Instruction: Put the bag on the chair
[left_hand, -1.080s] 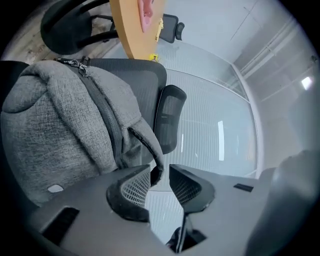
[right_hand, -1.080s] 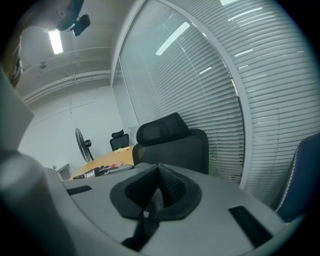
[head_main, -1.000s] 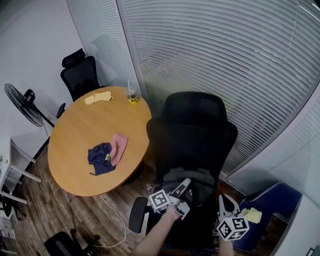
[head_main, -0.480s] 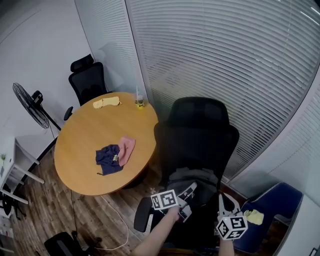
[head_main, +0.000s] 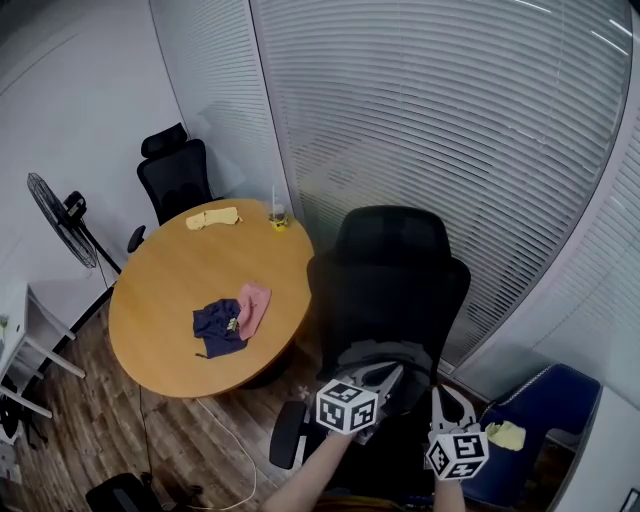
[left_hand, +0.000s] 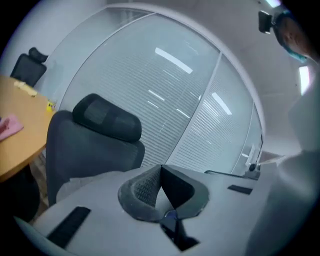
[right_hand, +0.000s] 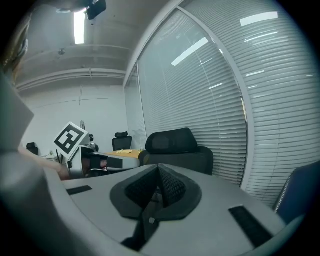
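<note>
A black high-backed office chair (head_main: 390, 270) stands in the middle of the head view. A grey bag (head_main: 372, 352) lies on its seat. It also shows as a pale grey shape (left_hand: 75, 182) low against the chair (left_hand: 95, 145) in the left gripper view. My left gripper (head_main: 385, 378) hovers over the bag's near edge, and its pads (left_hand: 150, 185) are pressed together with nothing between them. My right gripper (head_main: 443, 398) is held to the right of the seat. It points at the chair (right_hand: 175, 147) and is also shut and empty.
A round wooden table (head_main: 170, 310) stands left of the chair and carries a dark blue cloth (head_main: 217, 326), a pink cloth (head_main: 253, 305), a yellow cloth (head_main: 212, 217) and a cup (head_main: 276, 217). A second black chair (head_main: 172, 180), a fan (head_main: 60, 220) and a blue seat (head_main: 540, 420) are nearby. Blinds cover the glass wall behind.
My left gripper has lifted slightly and turned, so its marker cube now faces the head camera. The bag stays on the seat. The right gripper has barely moved.
</note>
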